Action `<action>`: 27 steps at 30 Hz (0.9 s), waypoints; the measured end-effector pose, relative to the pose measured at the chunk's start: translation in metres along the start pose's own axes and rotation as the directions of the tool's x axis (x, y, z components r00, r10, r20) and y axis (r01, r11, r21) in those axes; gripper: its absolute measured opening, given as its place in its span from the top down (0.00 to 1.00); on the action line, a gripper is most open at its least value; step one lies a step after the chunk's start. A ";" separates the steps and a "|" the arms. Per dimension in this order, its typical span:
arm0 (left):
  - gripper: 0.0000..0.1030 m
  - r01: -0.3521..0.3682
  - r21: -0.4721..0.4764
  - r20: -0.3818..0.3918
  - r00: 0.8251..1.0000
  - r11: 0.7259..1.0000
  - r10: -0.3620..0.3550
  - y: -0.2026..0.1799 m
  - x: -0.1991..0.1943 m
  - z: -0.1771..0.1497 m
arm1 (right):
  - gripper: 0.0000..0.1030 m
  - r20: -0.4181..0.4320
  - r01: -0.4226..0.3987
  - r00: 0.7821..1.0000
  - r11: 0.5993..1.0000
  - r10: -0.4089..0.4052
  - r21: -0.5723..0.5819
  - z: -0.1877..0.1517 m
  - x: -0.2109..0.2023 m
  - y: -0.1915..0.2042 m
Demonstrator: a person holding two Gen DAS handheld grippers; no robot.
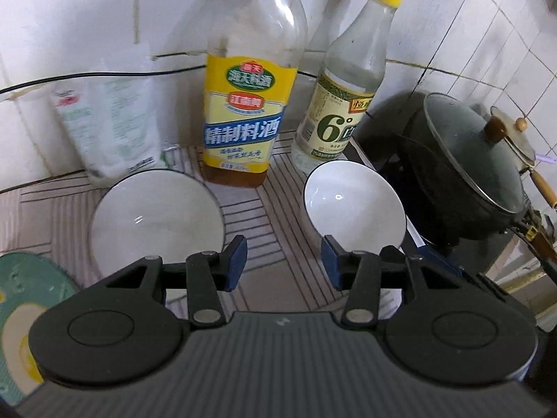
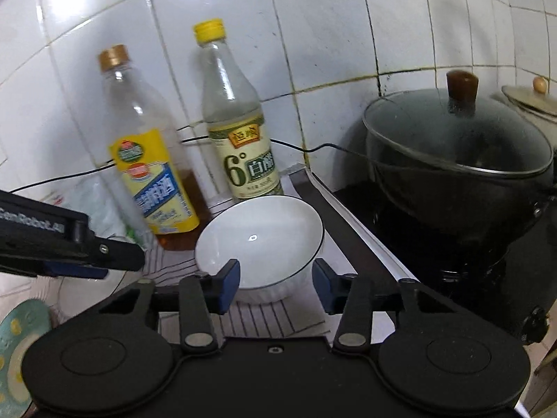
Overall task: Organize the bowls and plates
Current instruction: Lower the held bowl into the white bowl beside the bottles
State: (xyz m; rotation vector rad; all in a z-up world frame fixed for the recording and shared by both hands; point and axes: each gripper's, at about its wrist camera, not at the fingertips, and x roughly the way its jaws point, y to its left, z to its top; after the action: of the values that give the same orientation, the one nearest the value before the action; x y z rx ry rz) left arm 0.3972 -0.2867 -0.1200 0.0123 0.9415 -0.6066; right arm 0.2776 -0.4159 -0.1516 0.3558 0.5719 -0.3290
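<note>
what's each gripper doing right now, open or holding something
left gripper: open, holding nothing.
right gripper: open, jaws either side of the white black-rimmed ceramic bowl, not gripping.

Two bowls side by side, bottles behind, lidded pot right.

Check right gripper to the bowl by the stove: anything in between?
Nothing visible. The right gripper is open, and the white bowl sits straight ahead of it. The vinegar bottle stands behind the bowl and the wok to its right.
</note>
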 end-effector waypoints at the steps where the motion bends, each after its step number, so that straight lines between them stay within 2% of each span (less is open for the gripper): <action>1: 0.55 0.006 -0.002 -0.005 1.000 1.000 -0.006 -0.001 0.006 0.002 | 0.53 0.004 0.006 1.000 1.000 -0.006 0.008 0.000 0.004 0.000; 4: 0.55 0.026 0.005 -0.008 1.000 1.000 -0.026 -0.006 0.022 0.007 | 0.57 0.004 0.041 0.999 0.999 -0.041 -0.004 0.000 0.016 0.002; 10: 0.55 0.010 0.002 -0.024 1.000 1.000 -0.010 -0.012 0.051 0.010 | 0.64 -0.019 0.114 0.993 0.993 -0.114 -0.023 -0.001 0.028 0.000; 14: 0.55 0.004 0.002 -0.039 0.999 1.000 -0.004 -0.014 0.063 0.009 | 0.64 -0.028 0.083 0.996 0.996 -0.082 0.044 -0.001 0.030 -0.012; 17: 0.58 -0.001 -0.001 -0.054 0.999 1.000 0.001 -0.014 0.070 0.007 | 0.64 -0.037 0.067 0.997 0.997 -0.065 0.048 -0.002 0.034 -0.014; 22: 0.74 0.025 0.002 -0.085 0.996 1.000 -0.025 -0.013 0.078 0.003 | 0.65 -0.087 0.077 0.994 0.991 -0.068 0.106 -0.008 0.046 -0.021; 25: 0.84 0.045 -0.015 -0.116 0.992 0.999 -0.046 -0.011 0.083 0.000 | 0.71 -0.130 0.058 0.991 0.983 -0.036 0.171 -0.014 0.053 -0.030; 27: 0.93 0.072 -0.022 -0.114 0.991 0.997 -0.074 -0.011 0.084 -0.003 | 0.83 -0.123 0.023 0.992 0.978 0.003 0.206 -0.018 0.053 -0.034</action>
State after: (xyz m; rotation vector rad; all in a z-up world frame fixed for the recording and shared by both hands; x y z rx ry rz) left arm 0.4260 -0.3354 -0.1829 -0.0035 1.0623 -0.6708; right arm 0.2975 -0.4494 -0.2044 0.5773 0.6618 -0.3794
